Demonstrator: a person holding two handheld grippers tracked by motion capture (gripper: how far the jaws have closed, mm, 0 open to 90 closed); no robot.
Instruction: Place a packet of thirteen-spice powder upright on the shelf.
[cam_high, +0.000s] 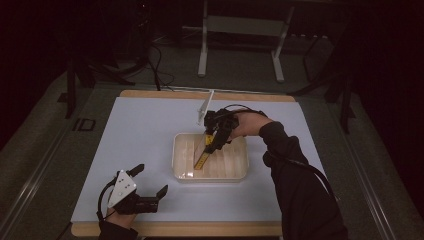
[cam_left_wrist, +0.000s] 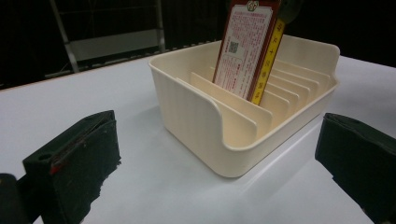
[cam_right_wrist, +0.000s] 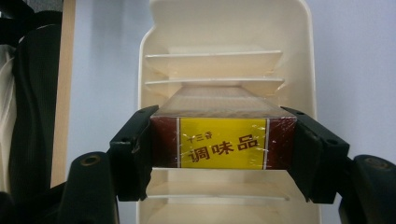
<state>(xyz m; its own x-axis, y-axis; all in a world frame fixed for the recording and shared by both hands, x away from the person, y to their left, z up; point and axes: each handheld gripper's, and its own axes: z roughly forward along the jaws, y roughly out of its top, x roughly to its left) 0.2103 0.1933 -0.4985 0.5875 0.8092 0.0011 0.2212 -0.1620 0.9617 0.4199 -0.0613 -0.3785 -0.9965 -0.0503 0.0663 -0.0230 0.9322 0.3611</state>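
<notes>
Your right hand-held gripper (cam_high: 214, 142) is pinching a flat seasoning box (cam_high: 202, 155), dark red with a yellow band of printed characters. In the right gripper view both black pads press on the box's (cam_right_wrist: 223, 142) narrow ends, with the yellow edge facing the camera. The box stands tilted in the cream divider tray (cam_high: 235, 172), its lower end down between two of the upright partitions in the tray's left half, its upper end leaning toward the far side of the counter (cam_high: 145, 140).

From your left gripper view the box (cam_left_wrist: 245, 49) rises well above the tray's (cam_left_wrist: 201, 121) rim, printed face and yellow spine showing, seated in a slot behind the front partitions. Whether its bottom edge touches the tray floor cannot be told.

The tray sits a little right of the counter's middle, nearer the near edge than the far one.

Your left hand-held gripper (cam_high: 150, 181) rests near the counter's near-left corner, well apart from the tray, jaws spread wide with nothing between them. Its grey three-cornered plate (cam_high: 122, 187) faces up. Your right sleeve (cam_high: 295, 180) reaches in from the near-right side.
</notes>
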